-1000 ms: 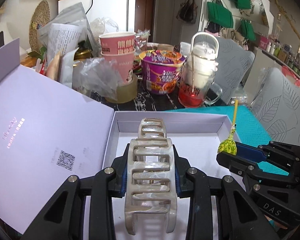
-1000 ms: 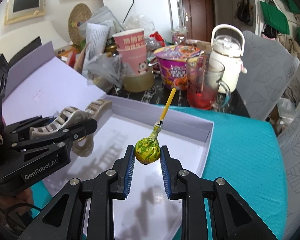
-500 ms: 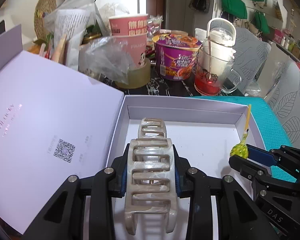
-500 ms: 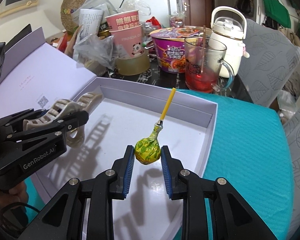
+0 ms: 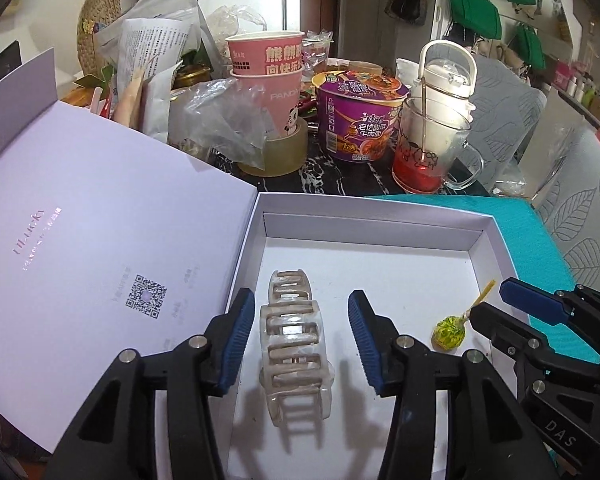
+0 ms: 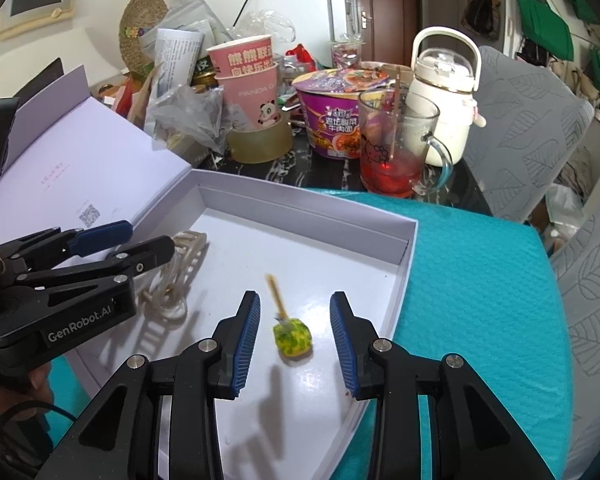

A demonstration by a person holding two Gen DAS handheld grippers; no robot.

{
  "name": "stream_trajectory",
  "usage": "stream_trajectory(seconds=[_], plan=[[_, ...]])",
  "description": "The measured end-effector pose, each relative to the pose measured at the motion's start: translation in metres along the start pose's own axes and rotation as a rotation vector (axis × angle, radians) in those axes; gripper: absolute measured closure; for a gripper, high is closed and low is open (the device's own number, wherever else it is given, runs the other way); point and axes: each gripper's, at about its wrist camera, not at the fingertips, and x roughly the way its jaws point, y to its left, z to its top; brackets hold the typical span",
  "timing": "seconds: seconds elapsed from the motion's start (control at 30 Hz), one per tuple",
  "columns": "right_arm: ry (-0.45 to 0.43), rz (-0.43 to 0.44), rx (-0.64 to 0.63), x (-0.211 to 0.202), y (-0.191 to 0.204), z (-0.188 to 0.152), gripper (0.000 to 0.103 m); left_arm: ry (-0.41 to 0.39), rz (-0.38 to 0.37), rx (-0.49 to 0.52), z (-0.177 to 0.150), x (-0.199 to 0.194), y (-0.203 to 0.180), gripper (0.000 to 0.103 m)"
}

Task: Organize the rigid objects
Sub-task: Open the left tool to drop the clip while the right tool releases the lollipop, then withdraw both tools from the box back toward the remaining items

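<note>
Here the left gripper (image 5: 300,332) hangs over the near left part of the open white box (image 5: 380,204), its blue-padded jaws having just been opening. They now stand apart on either side of the pearly hair claw clip (image 5: 294,344), with a gap on each side and neither pad touching it. The clip lies on the box floor, its long axis running away from the camera.

The right gripper (image 6: 294,336) is over the near right part of the same box. Its jaws have likewise just been opening, and the yellow-green wrapped lollipop (image 6: 293,338) lies loose on the floor between them, clear of both pads. Its yellow stick (image 6: 276,294) points toward the far wall of the box and looks slightly blurred. In the left wrist view the lollipop sits to the right of the clip, near the box's right wall.

Left of the box, its lilac lid (image 5: 100,248) lies folded open with a QR code (image 5: 146,296) printed inside. The box rests partly on a teal padded mat (image 6: 480,300).

Beyond the box's far wall, on a dark marbled tabletop, stand a roll of clear tape (image 5: 282,152), stacked pink paper cups (image 5: 270,76), a purple instant-noodle bowl (image 5: 360,120), a glass mug with red liquid (image 5: 428,148) and a white kettle (image 5: 448,68).
</note>
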Motion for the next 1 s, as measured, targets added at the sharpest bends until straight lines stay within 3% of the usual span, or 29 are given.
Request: stream_trajectory(seconds=[0.47,1.0], plan=[[-0.071,-0.018,-0.028,-0.055,0.013,0.007,0.067,-0.076,0.0,-0.018,0.003,-0.054,-0.001,0.055],[-0.174,-0.035,-0.063,-0.135,0.03,-0.006,0.067,-0.183,-0.007,-0.013,-0.009,-0.134,-0.01,0.055]])
